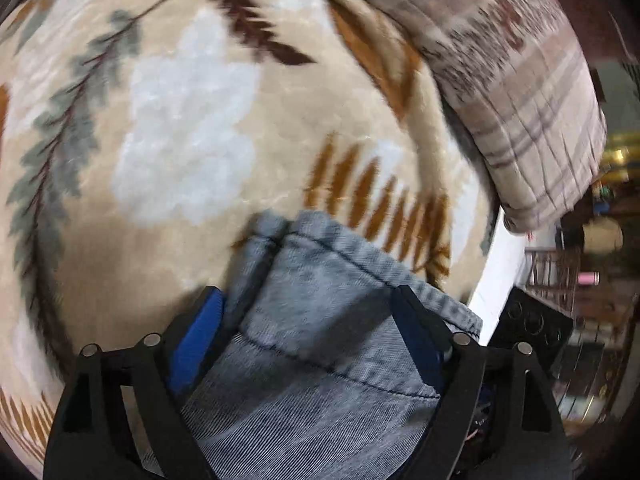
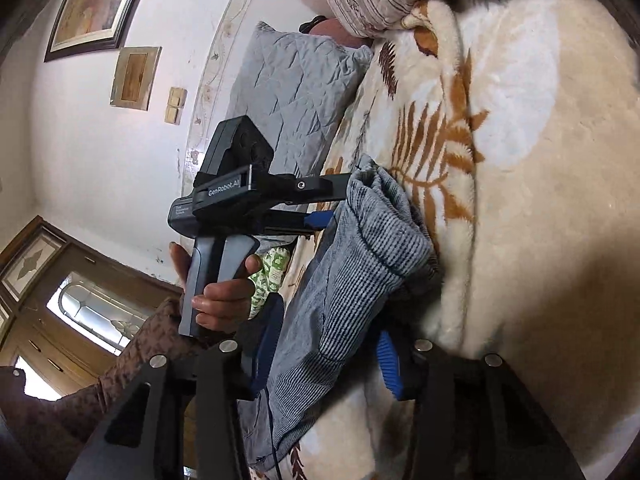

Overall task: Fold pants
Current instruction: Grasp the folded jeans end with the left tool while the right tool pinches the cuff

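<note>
- Jeans (image 1: 320, 320), grey-blue denim, are lying bunched on a bed, with a stitched hem edge facing away from the left wrist camera.
- Left gripper (image 1: 310, 308) is pointing steeply down at the denim; its black fingers with blue pads (image 1: 200, 332) are standing wide apart on either side of the folded cloth, not pressing on it.
- Right gripper (image 2: 326, 354) is reaching nearly level, its blue-padded fingers sitting either side of a hanging fold of the jeans; whether the pads are actually clamping the cloth I cannot tell.
- Hand (image 2: 224, 296) with a brown patterned sleeve is gripping the left tool's grey handle, seen from the right wrist camera.
- Blanket (image 1: 180, 120), cream plush with orange, brown and grey-green fern leaves, is lying under the jeans.
- Farther off, a grey quilted pillow (image 2: 296, 92) and a striped beige quilt (image 1: 520, 100) are resting at the bed's edge.
- Beyond them, framed pictures (image 2: 96, 4) are hanging on a white wall.
</note>
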### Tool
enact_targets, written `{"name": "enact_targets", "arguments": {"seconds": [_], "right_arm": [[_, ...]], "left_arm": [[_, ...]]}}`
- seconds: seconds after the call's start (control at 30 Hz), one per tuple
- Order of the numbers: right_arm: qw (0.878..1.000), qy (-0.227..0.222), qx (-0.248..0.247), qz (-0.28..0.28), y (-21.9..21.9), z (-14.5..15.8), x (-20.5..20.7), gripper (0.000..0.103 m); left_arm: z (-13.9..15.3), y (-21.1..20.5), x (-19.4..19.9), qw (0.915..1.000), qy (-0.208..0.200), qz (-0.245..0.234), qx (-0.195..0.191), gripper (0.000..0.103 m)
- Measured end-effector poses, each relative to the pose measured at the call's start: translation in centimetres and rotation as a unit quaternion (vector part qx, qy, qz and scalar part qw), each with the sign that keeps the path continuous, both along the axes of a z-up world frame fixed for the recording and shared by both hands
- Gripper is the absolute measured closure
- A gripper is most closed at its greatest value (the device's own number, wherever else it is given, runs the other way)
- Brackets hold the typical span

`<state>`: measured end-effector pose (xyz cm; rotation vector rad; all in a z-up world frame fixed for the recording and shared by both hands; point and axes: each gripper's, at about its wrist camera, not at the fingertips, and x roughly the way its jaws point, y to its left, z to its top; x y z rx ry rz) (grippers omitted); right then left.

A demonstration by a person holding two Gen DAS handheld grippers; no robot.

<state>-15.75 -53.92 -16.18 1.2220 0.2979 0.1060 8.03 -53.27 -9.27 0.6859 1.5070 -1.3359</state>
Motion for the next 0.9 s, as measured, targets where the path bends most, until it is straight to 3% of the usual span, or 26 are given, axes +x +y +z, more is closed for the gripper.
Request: {"name": "enact_targets", "arguments": {"seconds": [0.1,0.17,0.23,0.33,0.4,0.43,0.53,0.67,0.9], "right_arm": [[1.0,-0.017,0.016,0.0,-0.2,-0.5,-0.1,0.069],[0.999,-0.023,0.027,-0.003,-0.5,-1.3,-0.4,0.079],[0.999,-0.024,0.031,-0.004,-0.6,-1.7,-0.4,0.085],[0.999,-0.029,0.03,-0.007,-0.7,-1.3,0.0,0.085],[0.999,-0.031,0.027,-0.008,-0.8,-1.0,0.5,0.086],[0.999,-0.031,0.024,-0.008,-0.9,-0.8,0.8,0.085],[1.0,-0.018,-0.001,-0.004,-0.8,0.1,1.3,0.085],[0.999,0.001,-0.047,0.002,-0.4,2.1,1.4,0.085],[0.989,0.025,-0.142,0.006,1.8,6.6,0.8,0.085]], "left_arm": [[0.0,-0.8,-1.8,0.9995,0.001,-0.031,-0.011,0.018],[-0.1,-0.6,-2.0,0.9992,0.008,-0.032,-0.022,0.02],[-0.2,-0.3,-1.5,0.9989,0.024,-0.02,-0.036,0.029],[0.0,0.3,-0.8,0.9986,0.017,-0.008,-0.05,0.048],[0.4,0.9,-0.1,0.9983,0.001,0.002,-0.058,0.084],[0.5,1.2,0.2,0.9981,-0.008,0.011,-0.061,0.088],[1.5,2.2,0.9,0.9949,0.005,0.049,-0.087,0.089],[4.1,3.9,0.5,0.9903,-0.006,0.061,-0.125,0.09],[8.8,8.1,2.0,0.9843,-0.017,0.089,-0.151,0.09]]}}
